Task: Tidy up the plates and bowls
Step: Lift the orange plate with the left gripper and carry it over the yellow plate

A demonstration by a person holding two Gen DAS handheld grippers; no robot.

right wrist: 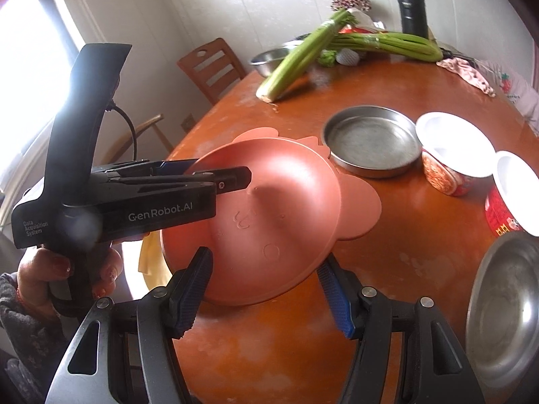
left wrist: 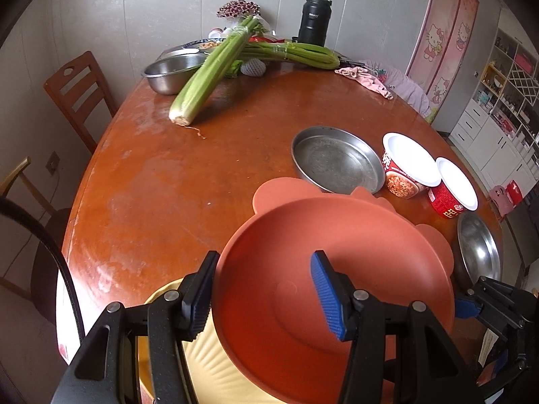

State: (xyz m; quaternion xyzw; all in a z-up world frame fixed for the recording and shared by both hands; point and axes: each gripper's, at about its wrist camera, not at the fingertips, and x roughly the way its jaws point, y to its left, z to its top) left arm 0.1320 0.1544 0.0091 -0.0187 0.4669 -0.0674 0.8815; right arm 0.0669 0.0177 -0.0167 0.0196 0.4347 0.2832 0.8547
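Worn wooden table (left wrist: 161,181) by grey wall; both claws grip terracotta bowl (left wrist: 303,235)

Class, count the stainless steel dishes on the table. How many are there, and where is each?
3. A steel bowl under the celery at the far end, a flat steel pan mid-table beside the noodle cups, and a steel dish at the near right edge. Others may be hidden.

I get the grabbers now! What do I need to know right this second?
Left gripper: clamped on the rim of the orange bowl, tilted up off the table.
Right gripper: straddles the bowl's near edge; grip unclear.
Eared orange plate, steel pan, steel bowl and two noodle cups sit on the table.
Nothing looks stacked yet; all left to sort.
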